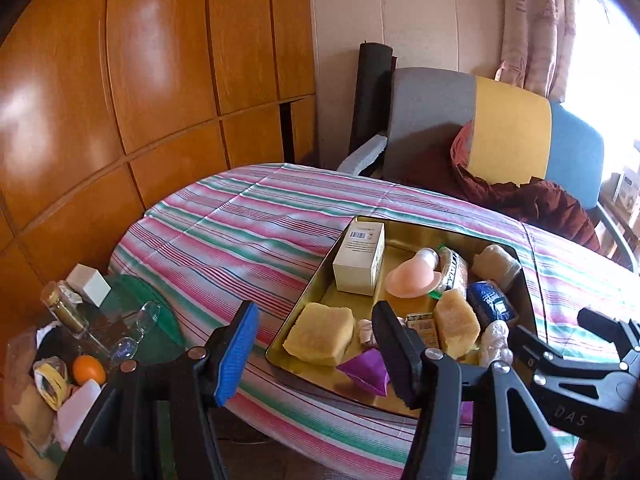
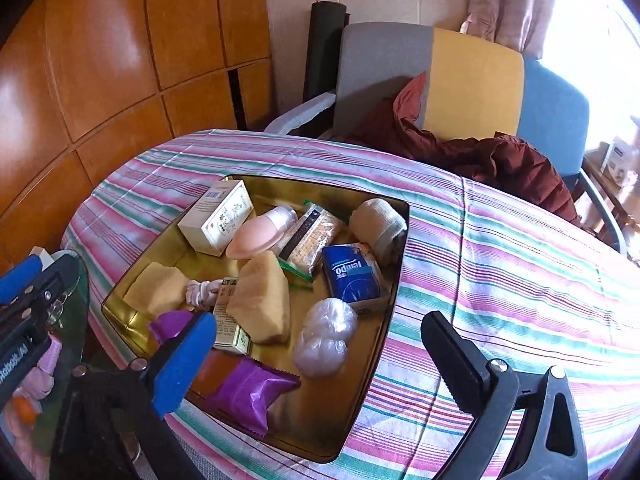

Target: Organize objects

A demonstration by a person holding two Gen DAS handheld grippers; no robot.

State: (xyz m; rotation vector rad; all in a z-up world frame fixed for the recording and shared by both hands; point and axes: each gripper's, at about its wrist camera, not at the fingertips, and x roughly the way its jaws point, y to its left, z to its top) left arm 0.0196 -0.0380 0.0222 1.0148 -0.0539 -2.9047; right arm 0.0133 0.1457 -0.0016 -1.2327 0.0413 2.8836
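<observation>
Both the left gripper [image 1: 316, 352] and right gripper [image 2: 320, 360] hover with jaws apart and empty over the gold tin tray [image 2: 394, 280] (holding the purple packet [image 2: 248, 394], near its front edge)

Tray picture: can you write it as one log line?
tray: on striped cloth, full | left hand-held gripper: open, empty | right hand-held gripper: open, empty

Daylight from blown-out window [image 1: 600, 40], fisheye-warped edges.
</observation>
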